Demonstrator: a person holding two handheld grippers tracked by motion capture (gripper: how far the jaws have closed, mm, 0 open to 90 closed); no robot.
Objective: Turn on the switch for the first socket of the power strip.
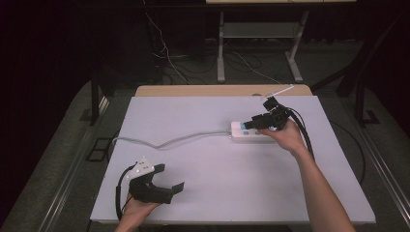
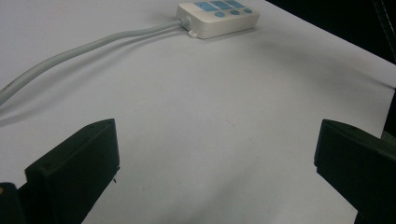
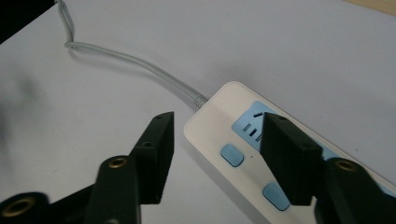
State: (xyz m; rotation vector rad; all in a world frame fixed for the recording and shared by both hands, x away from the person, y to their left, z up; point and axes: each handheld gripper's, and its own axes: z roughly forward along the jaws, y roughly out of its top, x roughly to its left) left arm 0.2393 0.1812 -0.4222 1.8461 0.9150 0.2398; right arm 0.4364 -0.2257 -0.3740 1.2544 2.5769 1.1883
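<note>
A white plastic power strip with pale blue sockets and blue rocker switches (image 1: 251, 131) lies flat on the white-covered counter (image 1: 208, 193), toward its far right part, with its thick grey cable (image 1: 169, 141) snaking off to the left edge. The right tongs (image 3: 215, 140) hover just above the cable end of the strip, jaws parted, one over bare counter beside the strip and the other above a blue socket; they grip nothing. The left tongs (image 1: 167, 181) rest low near the front left of the counter, well apart from the strip, jaws spread wide and empty.

The strip looks rigid and light, a hard smooth shell that could slide on the covering if pushed from one side. Its long side walls seem the surest place to pinch, across the narrow width, since the top face carries switches that would click under pressure. The cable appears stiff enough to drag or twist the strip when it is lifted.

No containers are on the counter.
</note>
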